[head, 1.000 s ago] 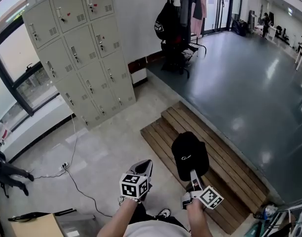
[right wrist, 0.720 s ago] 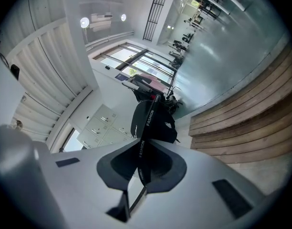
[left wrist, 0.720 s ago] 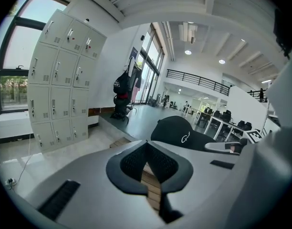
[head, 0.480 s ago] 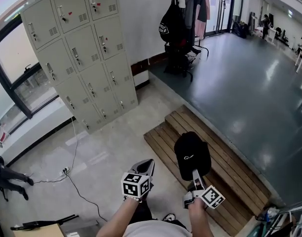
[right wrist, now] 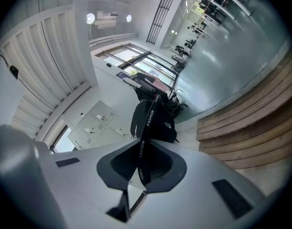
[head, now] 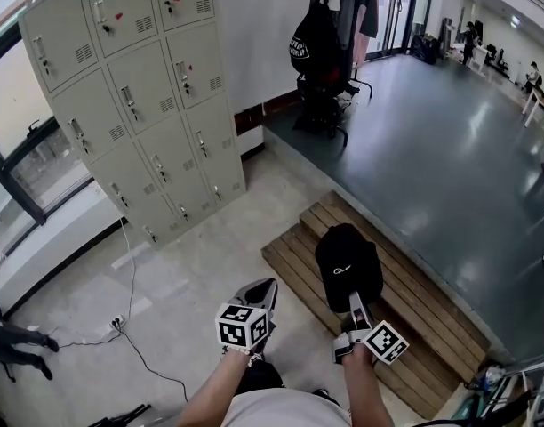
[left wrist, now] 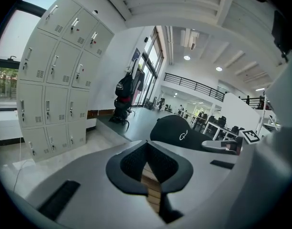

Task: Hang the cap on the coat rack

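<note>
A black cap with a small white logo hangs over the wooden steps, and my right gripper is shut on its back edge. In the right gripper view the cap's strap, printed with white letters, is pinched in my right gripper and the cap's body stands beyond it. My left gripper is shut with nothing in it, left of the cap. The left gripper sees the cap to its right. The coat rack, hung with a black bag and clothes, stands far ahead by the wall.
Grey lockers line the wall on the left. Two wooden steps lead up to a raised dark floor. A cable and socket lie on the pale floor at the left. Desks and people are far back right.
The view has drifted forward and left, so the lockers look nearer. Both grippers and the cap keep their places relative to each other.
</note>
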Demonstrator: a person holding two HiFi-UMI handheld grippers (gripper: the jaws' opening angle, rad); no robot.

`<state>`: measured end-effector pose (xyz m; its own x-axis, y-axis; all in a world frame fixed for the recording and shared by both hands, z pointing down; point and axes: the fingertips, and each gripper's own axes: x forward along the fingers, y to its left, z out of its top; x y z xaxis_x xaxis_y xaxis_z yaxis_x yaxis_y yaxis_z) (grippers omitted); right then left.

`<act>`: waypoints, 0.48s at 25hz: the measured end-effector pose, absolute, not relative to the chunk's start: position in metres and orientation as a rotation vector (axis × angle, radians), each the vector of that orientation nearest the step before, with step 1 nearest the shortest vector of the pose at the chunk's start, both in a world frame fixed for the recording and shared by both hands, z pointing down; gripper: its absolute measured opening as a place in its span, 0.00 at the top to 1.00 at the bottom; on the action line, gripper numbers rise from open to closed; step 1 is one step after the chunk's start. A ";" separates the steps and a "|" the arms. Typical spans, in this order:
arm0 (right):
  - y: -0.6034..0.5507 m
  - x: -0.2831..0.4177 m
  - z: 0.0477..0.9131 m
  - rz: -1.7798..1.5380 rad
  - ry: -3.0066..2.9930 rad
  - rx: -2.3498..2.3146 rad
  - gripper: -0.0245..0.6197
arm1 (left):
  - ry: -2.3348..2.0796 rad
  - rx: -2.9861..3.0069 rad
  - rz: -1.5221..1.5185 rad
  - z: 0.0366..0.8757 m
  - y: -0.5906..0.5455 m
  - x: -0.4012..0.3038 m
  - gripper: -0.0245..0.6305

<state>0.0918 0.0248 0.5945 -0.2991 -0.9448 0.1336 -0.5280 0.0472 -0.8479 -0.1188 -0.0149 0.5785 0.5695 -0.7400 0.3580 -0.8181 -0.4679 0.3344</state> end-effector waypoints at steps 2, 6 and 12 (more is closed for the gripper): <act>0.010 0.077 0.591 -1.160 1.856 -1.492 0.93 | -1.232 2.338 0.221 0.579 -0.031 -0.135 0.96; -0.018 0.045 0.589 -1.139 1.840 -1.513 0.93 | -1.214 2.348 0.218 0.579 -0.061 -0.169 0.96; -0.055 -0.003 0.586 -1.132 1.822 -1.514 0.93 | -1.207 2.352 0.212 0.579 -0.098 -0.224 0.96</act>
<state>-0.0027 -0.0553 0.5863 -0.2483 -0.9609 0.1223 -0.5356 0.0310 -0.8439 -0.2236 -0.0981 0.5793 0.5983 -0.7220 0.3474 -0.7972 -0.4927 0.3489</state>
